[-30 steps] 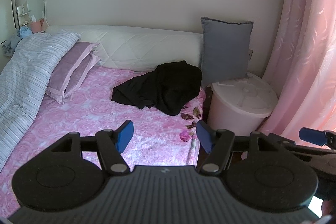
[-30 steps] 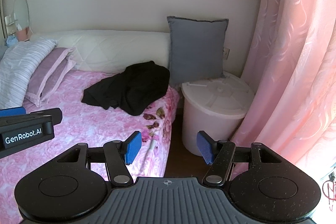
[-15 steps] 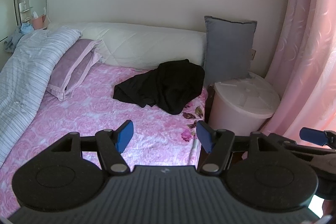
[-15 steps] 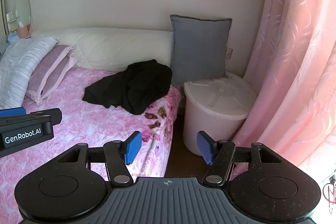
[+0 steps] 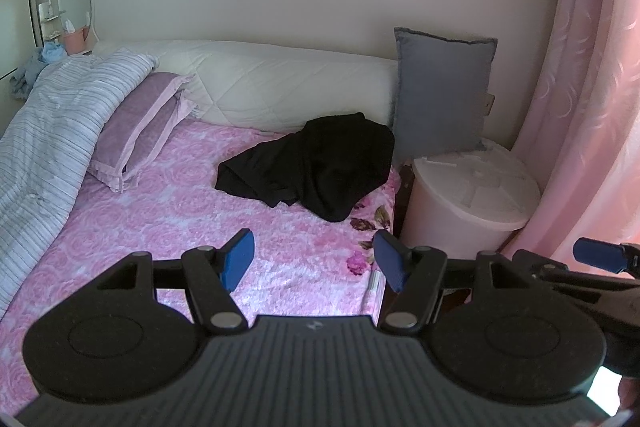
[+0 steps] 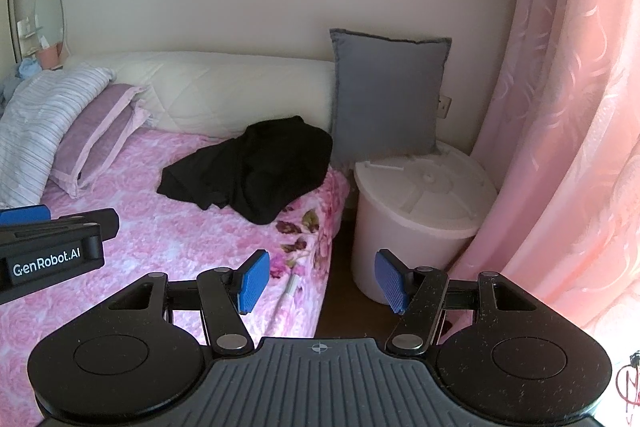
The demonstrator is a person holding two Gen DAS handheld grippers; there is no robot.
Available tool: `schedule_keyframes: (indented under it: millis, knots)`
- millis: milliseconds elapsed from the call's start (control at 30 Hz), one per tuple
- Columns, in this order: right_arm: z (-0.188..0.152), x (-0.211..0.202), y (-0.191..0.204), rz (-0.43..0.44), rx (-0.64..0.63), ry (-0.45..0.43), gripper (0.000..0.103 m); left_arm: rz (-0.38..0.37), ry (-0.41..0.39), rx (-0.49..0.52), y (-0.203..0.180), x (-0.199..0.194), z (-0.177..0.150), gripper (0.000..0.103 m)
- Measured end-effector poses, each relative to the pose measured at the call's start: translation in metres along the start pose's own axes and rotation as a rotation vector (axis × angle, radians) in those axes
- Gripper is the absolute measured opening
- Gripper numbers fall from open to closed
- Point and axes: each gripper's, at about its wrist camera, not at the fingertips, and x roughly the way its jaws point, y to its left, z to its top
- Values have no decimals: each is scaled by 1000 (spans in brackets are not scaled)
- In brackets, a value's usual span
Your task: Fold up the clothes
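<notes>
Far left, a striped duvet [image 5: 48,131] is heaped along the bed's edge, a lilac pillow [image 5: 136,131] just beside it. The pink rose-patterned bed [image 5: 180,211] runs across to the right, a white quilted headboard [image 5: 280,87] at its far end. The left gripper [image 5: 314,261] hovers over the near part of the bed, fingers spread wide, holding nothing. The black garment [image 5: 316,163] lies crumpled at the far right corner of the bed, well apart from both grippers. Just right of it a grey cushion [image 5: 440,95] stands upright above a white lidded bin [image 5: 468,203]. The right gripper [image 6: 318,281] hangs over the bed's right edge, fingers wide apart and empty. Far right, a pink curtain [image 6: 560,147].
</notes>
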Motion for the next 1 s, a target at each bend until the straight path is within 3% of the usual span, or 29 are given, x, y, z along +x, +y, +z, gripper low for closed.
schedule_keyframes:
  millis: [433,1000]
  knots:
    - [30,64,-28,48,-22,29,62,59,37,-27,-28,62,28,63]
    - [92,189,-126,104,-56,124,62,134,141,-88,-102,169,81,64]
